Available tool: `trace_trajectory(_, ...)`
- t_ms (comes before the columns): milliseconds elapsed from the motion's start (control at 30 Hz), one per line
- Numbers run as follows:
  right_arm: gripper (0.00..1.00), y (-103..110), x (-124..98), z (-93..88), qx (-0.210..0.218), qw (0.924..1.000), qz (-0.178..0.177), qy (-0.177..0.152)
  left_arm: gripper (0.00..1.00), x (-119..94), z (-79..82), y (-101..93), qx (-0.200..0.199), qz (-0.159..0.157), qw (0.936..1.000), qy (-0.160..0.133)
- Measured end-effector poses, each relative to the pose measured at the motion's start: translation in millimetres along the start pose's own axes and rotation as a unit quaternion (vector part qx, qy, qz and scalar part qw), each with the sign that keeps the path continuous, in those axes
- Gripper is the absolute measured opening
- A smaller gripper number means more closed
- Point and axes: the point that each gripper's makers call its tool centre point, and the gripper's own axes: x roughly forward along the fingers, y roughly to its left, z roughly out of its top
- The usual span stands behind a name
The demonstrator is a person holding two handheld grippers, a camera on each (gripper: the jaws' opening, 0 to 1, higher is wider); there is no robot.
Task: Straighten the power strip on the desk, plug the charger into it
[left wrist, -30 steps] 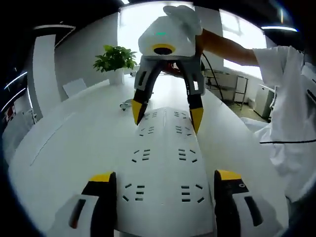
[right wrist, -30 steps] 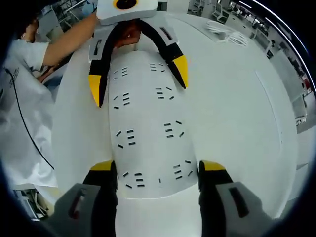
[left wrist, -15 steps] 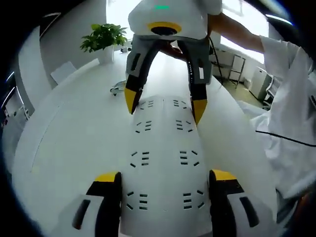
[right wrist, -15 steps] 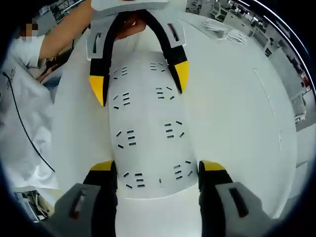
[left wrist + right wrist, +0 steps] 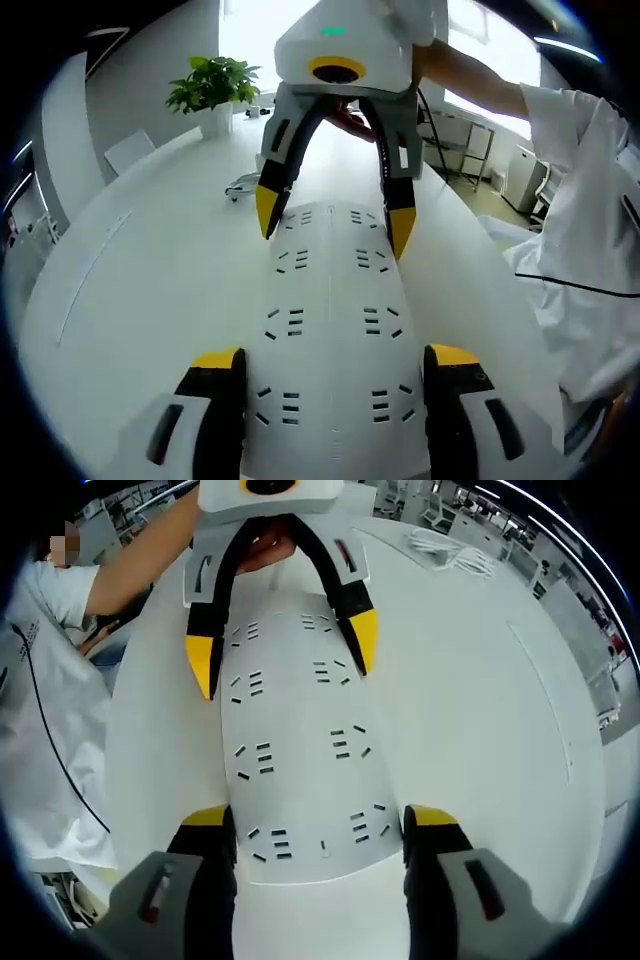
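Power strip lies flat on the white table, long axis running 6 to 12 o'clock in both views. Each gripper straddles one end.

Left gripper: jaws apart, one down each long side of the strip at 6 o'clock, yellow tips level with the nearest socket row. Looks like contact on both edges, but can't confirm real squeeze. Right gripper: same setup at the opposite end, jaws apart around the strip, flanks close or touching.

In the left gripper view the right gripper sits at 12 o'clock, its tips bracketing the far end; a hand shows behind it. Potted plant at 11 o'clock, well apart. In the right gripper view a white coiled cable, probably the charger lead, lies at 1 o'clock on the table, well clear of the strip.

Step in hand, my read: squaring the strip, plug-in not started.

How to do it well:
- Keep both pairs of jaws low so they push on the side walls, not ride over the top.
- Rotate both ends together about the middle; one end alone will just skid it.
- Move slowly, strip is light on a slick top.
- Align to the table edge, then lift straight up to release.
- Leave one gripper pinning it for the plug-in.
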Motion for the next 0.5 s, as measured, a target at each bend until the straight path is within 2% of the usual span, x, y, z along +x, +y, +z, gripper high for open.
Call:
trace_trajectory(333, 0.67, 0.7, 0.5, 1.7, 0.007, 1.0000, -0.003, -0.006, 0.73, -2.2, 3.0, 0.6, -0.003, -0.006, 0.9990, -0.044)
trace_trajectory(500, 0.67, 1.3, -6.6, -3.9, 0.007, 0.9999, -0.011, 0.002, 0.73, -2.7, 3.7, 6.7, -0.002, -0.005, 0.9992, -0.041)
